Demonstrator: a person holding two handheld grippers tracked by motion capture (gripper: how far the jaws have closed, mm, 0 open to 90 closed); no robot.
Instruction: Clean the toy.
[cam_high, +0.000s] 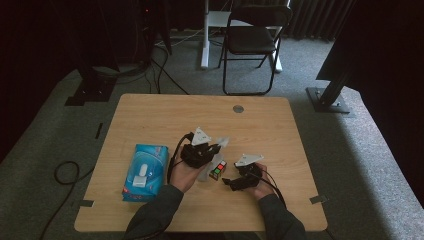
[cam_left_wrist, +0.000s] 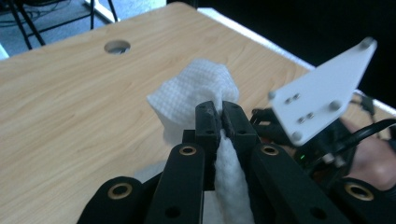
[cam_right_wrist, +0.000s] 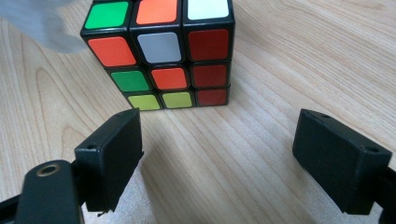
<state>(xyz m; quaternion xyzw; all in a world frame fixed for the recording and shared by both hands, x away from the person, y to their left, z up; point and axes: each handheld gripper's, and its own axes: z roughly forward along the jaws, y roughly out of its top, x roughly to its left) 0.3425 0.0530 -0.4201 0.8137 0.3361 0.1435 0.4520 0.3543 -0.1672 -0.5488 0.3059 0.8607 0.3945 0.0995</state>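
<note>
1. High view: your left gripper (cam_high: 212, 149) sits near the middle of the light wooden tabletop (cam_high: 150, 115), toward the near edge. It is pinched on a white paper tissue (cam_high: 222, 142), whose free end sticks out toward the far right corner. Just under it stands the multicoloured puzzle cube (cam_high: 217, 171). Your right gripper (cam_high: 229, 182) lies just to the cube's right and points left at it. A blue tissue pack (cam_high: 144, 171) lies flat by the left edge, long axis running from near edge to far edge; its print is too small to read. A round hole (cam_high: 238, 108) sits near the far edge.

2. Left gripper view: this one shows the grip itself. The jaws are closed tight on the tissue (cam_left_wrist: 196, 93), which runs lengthwise between them and fans out crumpled beyond the tips. The right gripper's grey plate (cam_left_wrist: 322, 93) is close at the right.

3. Right gripper view: your right gripper (cam_right_wrist: 217, 156) stands wide open with nothing between the jaws. The cube (cam_right_wrist: 161, 51) rests on the tabletop just ahead, one corner edge toward you, stickers green, orange, white, red and yellow. A blurred tissue edge (cam_right_wrist: 42, 23) hangs at upper left.
</note>
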